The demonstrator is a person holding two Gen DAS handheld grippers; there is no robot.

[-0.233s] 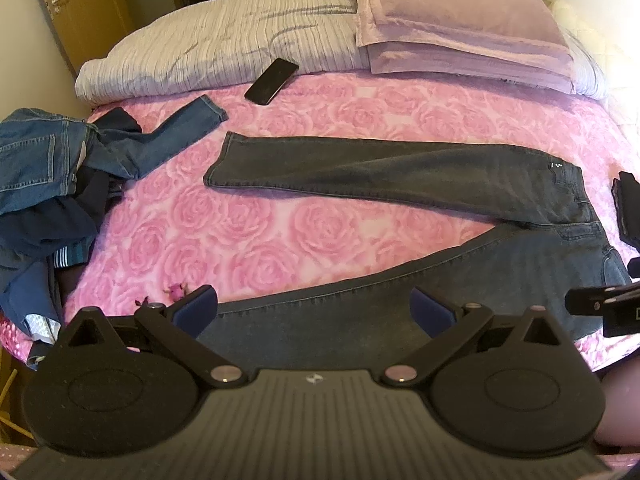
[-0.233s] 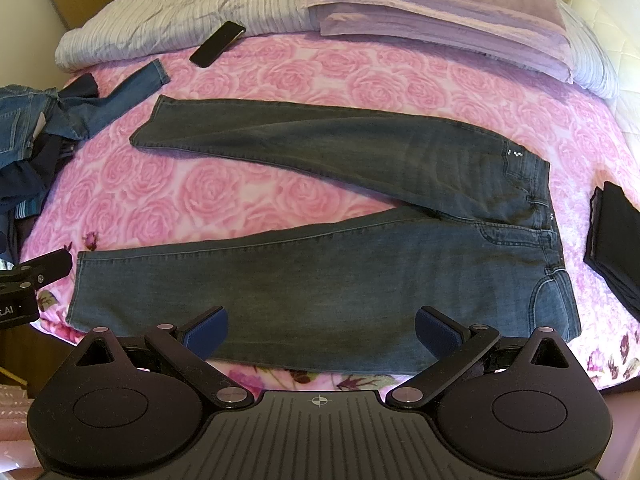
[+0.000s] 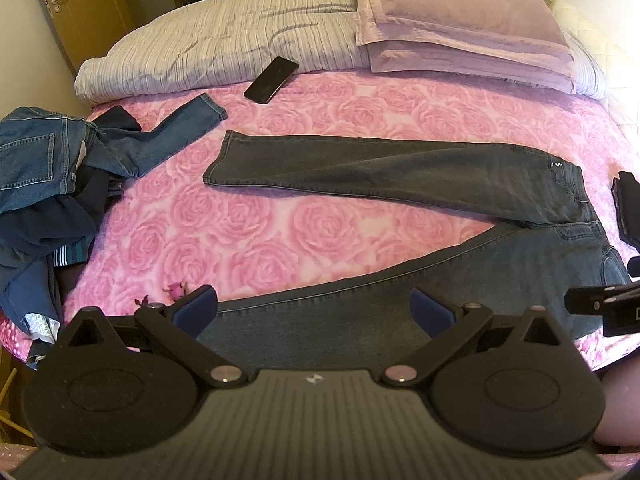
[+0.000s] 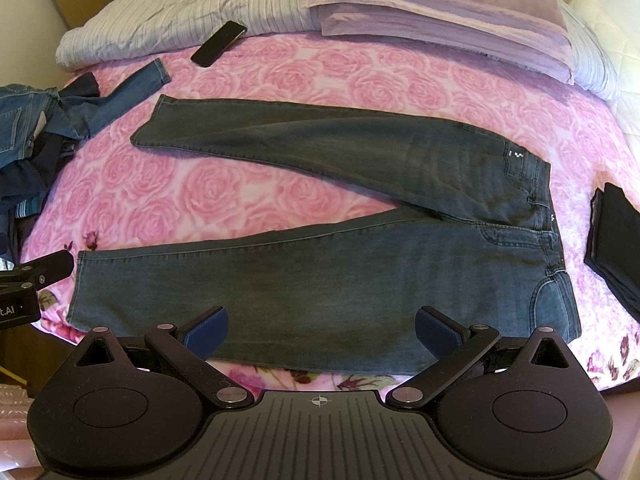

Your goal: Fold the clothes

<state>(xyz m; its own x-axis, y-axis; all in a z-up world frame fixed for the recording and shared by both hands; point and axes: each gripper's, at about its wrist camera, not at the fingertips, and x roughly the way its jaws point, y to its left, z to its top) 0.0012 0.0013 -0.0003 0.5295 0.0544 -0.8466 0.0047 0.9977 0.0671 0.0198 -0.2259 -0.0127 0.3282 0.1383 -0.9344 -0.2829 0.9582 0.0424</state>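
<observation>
**Both jaws spread above the grey jeans**

Jaws wide apart on the left gripper [image 3: 314,310] and right gripper [image 4: 322,330], pinching nothing. The grey jeans [image 4: 320,280] lie flat on the pink rose bedspread [image 4: 240,184], legs splayed. Only the right view shows the near leg's hem; the left view shows more of the heap of blue clothes [image 3: 48,184]. A phone [image 3: 272,79] rests by the pillows.

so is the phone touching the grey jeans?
Apart. The right wrist view shows the phone up by the striped duvet, with a band of bare pink rose blanket between it and the grey jeans.
</observation>
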